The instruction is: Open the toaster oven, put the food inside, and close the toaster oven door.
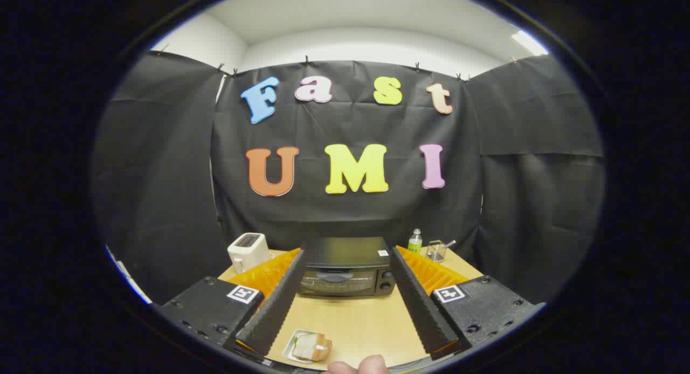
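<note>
Standing at lower left of the frame, a white toaster [247, 251] is sitting on the wooden table [366, 325]; toward lower centre, the food [311, 347] is lying on its small tray [291, 346] near the left finger. The gripper [345, 301] is gaping wide, holding nothing. Centred beyond it, the toaster oven [345, 266] is sitting closed; judging by this, every step is remaining. A bottle [414, 241] and wire cup [436, 250] are standing at right.

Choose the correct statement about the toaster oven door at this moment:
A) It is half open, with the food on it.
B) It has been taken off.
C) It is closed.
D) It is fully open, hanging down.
C. The toaster oven door stands flush and closed beyond the open gripper, and the food lies on its tray near the fingers.
</note>
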### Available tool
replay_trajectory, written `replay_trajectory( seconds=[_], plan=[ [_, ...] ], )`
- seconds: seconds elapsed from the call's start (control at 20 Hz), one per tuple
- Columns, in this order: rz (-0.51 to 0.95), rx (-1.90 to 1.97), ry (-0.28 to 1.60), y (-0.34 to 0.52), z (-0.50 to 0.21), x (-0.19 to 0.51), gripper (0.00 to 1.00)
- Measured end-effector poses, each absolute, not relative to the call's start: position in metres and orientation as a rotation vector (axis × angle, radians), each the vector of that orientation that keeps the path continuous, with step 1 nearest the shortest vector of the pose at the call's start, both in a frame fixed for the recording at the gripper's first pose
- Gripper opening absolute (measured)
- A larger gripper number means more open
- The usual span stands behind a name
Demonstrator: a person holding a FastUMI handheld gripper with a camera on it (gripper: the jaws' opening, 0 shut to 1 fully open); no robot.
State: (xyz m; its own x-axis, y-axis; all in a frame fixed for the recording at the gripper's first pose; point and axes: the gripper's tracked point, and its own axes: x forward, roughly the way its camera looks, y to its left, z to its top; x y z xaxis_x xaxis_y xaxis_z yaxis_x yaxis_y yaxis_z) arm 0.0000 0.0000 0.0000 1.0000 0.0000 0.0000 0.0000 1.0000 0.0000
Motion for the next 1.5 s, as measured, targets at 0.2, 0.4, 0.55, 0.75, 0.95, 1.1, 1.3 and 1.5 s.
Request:
replay_trajectory(
  seconds=[0.2, 0.4, 0.55, 0.75, 0.95, 1.1, 1.3, 1.5],
  plan=[
    [0.007, 0.004, -0.001, -0.002, 0.002, 0.008, 1.0],
    [0.02, 0.012, 0.013, -0.001, 0.0, 0.012, 1.0],
    [0.025, 0.013, 0.031, -0.001, -0.007, 0.015, 1.0],
    [0.034, 0.023, 0.059, 0.0, -0.019, 0.017, 1.0],
    [0.046, 0.036, 0.065, 0.0, -0.023, 0.02, 1.0],
    [0.048, 0.042, 0.067, -0.001, -0.024, 0.023, 1.0],
    [0.058, 0.031, 0.067, 0.003, -0.023, 0.026, 1.0],
    [0.084, 0.037, 0.098, 0.011, -0.034, 0.03, 1.0]
  ],
)
